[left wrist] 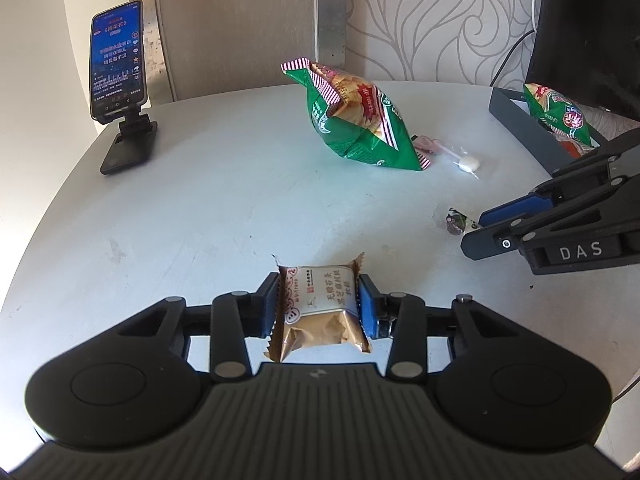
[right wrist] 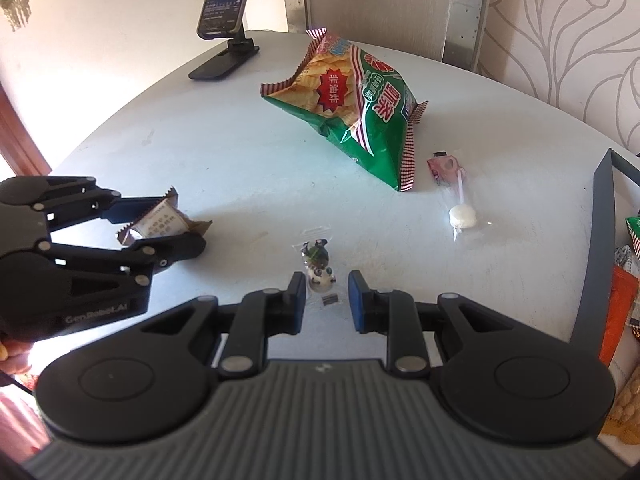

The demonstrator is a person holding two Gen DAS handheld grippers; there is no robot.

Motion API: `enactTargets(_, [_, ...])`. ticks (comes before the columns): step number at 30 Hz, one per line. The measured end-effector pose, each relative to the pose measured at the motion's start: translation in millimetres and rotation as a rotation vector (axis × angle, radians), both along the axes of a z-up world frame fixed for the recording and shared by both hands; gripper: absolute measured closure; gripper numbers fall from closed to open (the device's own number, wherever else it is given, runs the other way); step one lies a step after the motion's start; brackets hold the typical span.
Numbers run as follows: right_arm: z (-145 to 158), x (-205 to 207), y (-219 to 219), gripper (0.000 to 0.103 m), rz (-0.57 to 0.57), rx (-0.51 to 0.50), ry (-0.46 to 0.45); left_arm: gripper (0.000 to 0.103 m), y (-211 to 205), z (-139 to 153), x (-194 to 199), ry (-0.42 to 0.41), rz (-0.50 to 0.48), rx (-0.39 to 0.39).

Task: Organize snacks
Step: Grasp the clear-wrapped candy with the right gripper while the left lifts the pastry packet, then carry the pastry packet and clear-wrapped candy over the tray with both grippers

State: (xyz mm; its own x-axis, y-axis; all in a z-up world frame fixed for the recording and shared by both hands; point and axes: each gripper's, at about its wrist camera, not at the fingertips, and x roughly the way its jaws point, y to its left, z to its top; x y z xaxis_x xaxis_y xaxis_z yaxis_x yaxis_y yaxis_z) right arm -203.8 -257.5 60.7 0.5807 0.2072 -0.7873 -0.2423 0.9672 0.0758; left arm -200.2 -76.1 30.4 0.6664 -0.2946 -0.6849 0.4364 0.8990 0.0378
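- The left gripper [left wrist: 318, 306] is clamped on a brown pastry packet [left wrist: 320, 308], held just above the table [left wrist: 200, 220].
- The right gripper [right wrist: 325, 302] stands parted around a small panda-wrapped candy [right wrist: 320, 270] (not pinched) lying on the table.
- Beyond lie a green chip bag [right wrist: 360, 112] and a lollipop [right wrist: 462, 216]; the grey box [right wrist: 592, 248] sits right.

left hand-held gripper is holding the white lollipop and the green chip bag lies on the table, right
Not quite. The left hand-held gripper is shut on the brown wrapped pastry packet, as the left wrist view shows; the white lollipop lies on the table. The green chip bag does lie there.
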Motion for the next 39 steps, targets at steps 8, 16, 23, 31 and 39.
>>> enactTargets(8, [8.3, -16.5, -3.1, 0.077, -0.026, 0.031, -0.019, 0.057, -1.5, 3.3, -3.5, -0.006, -0.009, -0.004])
enactTargets(16, [19.4, -33.6, -6.8, 0.077, -0.058, 0.057, -0.046, 0.057, -8.0, 1.4, -1.3, 0.003, -0.025, 0.002])
enactTargets(23, [28.5, -46.6, -11.8, 0.077, -0.084, 0.063, -0.069, 0.057, -19.9, 3.5, -3.1, -0.004, -0.064, 0.000])
enactTargets(31, [36.3, -61.5, -19.1, 0.077, -0.118, 0.063, -0.083, 0.057, -39.9, 3.1, -6.9, 0.000, -0.114, -0.007])
enactTargets(39, [41.8, -75.9, -35.3, 0.078, -0.168, 0.072, -0.098, 0.057, -59.4, 4.5, -10.2, 0.000, -0.162, -0.010])
